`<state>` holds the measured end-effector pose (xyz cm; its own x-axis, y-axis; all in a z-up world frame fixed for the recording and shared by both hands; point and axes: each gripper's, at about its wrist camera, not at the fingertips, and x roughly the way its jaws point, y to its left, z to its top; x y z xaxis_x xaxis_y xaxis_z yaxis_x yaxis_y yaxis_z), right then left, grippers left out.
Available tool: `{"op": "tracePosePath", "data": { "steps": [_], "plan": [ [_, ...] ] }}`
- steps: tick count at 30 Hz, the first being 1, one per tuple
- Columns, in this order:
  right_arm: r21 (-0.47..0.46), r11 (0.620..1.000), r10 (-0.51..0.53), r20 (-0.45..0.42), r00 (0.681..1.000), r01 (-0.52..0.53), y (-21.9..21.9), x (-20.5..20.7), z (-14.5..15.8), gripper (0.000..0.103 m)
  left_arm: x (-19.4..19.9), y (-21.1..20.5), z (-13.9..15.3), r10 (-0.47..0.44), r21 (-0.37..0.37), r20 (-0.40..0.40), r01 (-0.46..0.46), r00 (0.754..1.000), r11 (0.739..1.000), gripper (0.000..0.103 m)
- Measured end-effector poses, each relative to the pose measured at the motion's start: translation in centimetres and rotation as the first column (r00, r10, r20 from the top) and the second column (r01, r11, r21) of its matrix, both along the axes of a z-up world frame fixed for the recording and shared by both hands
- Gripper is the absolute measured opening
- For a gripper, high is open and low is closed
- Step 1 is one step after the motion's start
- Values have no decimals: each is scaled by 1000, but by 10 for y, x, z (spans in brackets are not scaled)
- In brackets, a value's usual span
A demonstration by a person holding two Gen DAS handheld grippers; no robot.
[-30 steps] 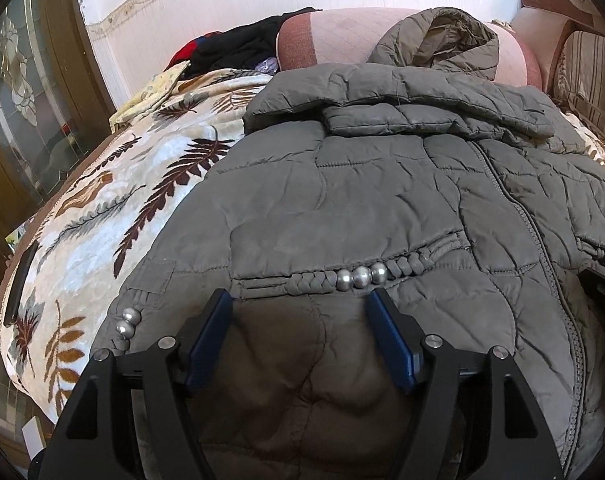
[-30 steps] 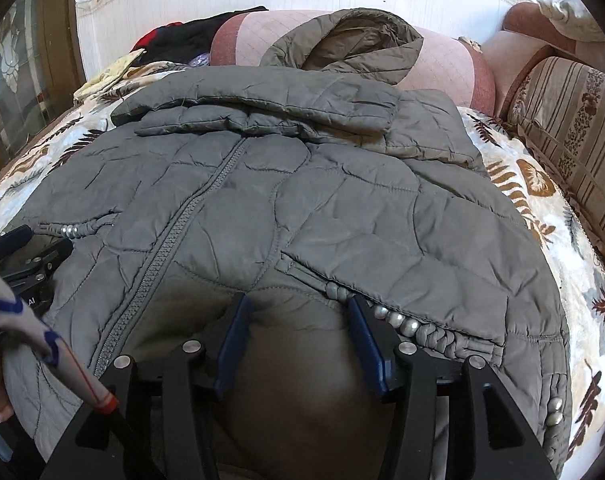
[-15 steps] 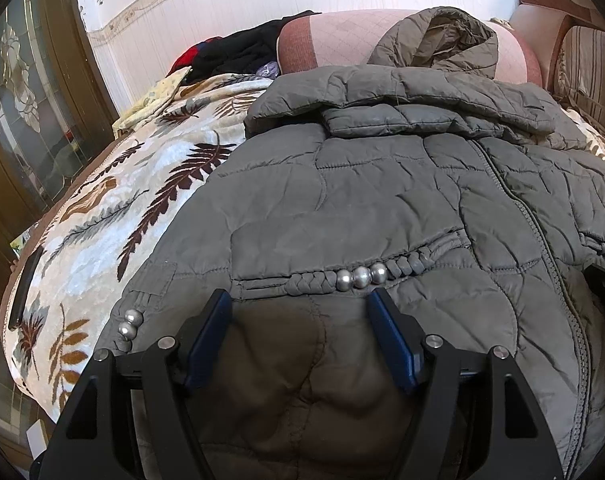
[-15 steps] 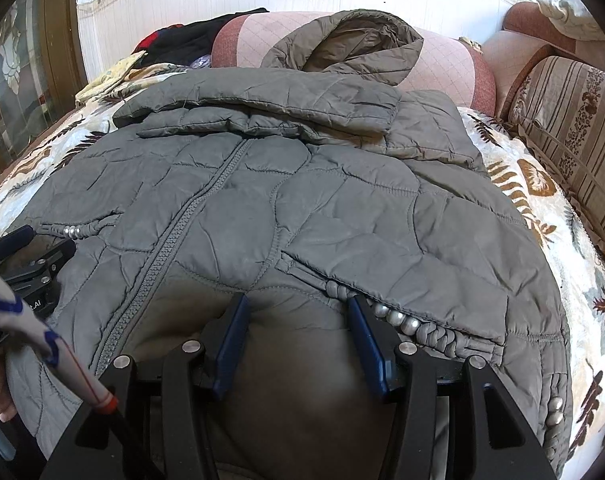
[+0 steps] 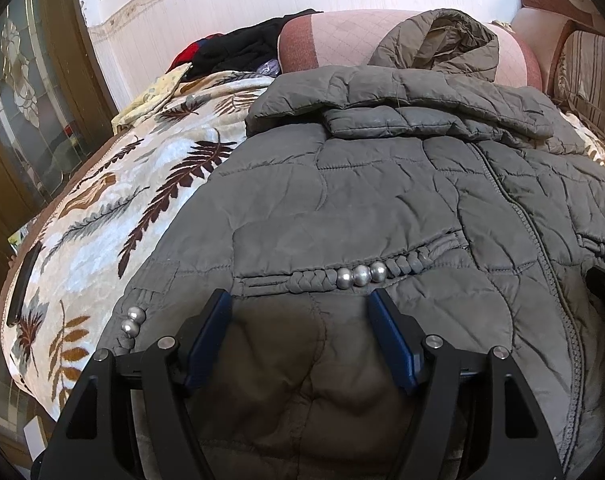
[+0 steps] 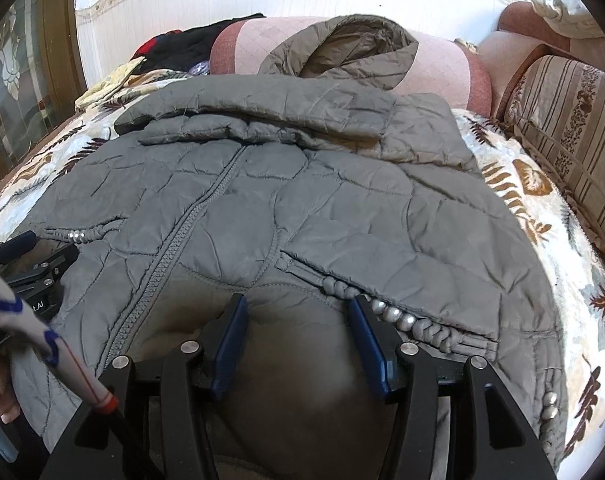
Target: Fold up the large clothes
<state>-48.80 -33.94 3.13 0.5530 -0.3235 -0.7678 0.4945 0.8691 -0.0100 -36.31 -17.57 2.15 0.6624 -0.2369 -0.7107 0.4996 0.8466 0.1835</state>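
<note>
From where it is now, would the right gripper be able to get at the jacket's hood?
Probably not without moving: the right gripper sits over the jacket's near hem, while the hood lies at the far end against the pink bolster. Nothing blocks the way.

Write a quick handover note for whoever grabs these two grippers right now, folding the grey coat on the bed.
Left gripper: open, jaws straddling the bottom hem of the grey quilted coat, beside the left pocket's beads.
Right gripper: open, likewise over the hem by the right pocket.
Coat: lies front up, zipped, on the leaf-print blanket; hood rests on the pink bolster.
Done: both sleeves folded across the chest.
Left: pinch the hem on both sides, fold the bottom up toward the collar, and flatten.
</note>
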Motion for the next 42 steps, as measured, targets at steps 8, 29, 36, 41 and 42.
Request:
{"op": "tracePosePath", "data": {
  "steps": [8,29,36,41,42],
  "plan": [
    [-15,999,-32,64,997,33,-2,-10,18,59,-6,2,13,-13,-30,19,13,1000,999,71],
    [-15,1000,-10,90,996,11,5,-17,26,59,-24,1,36,-40,-49,57,43,998,998,71],
    [-5,1000,-7,107,994,7,9,-23,33,59,-30,0,40,-42,-48,68,45,997,998,71],
    [21,1000,-7,114,993,4,10,-27,40,59,-33,-2,46,-53,-48,77,57,996,997,71],
    [29,1000,-8,116,993,5,9,-27,41,59,-31,-2,48,-52,-56,72,56,996,997,71]
  ]
}}
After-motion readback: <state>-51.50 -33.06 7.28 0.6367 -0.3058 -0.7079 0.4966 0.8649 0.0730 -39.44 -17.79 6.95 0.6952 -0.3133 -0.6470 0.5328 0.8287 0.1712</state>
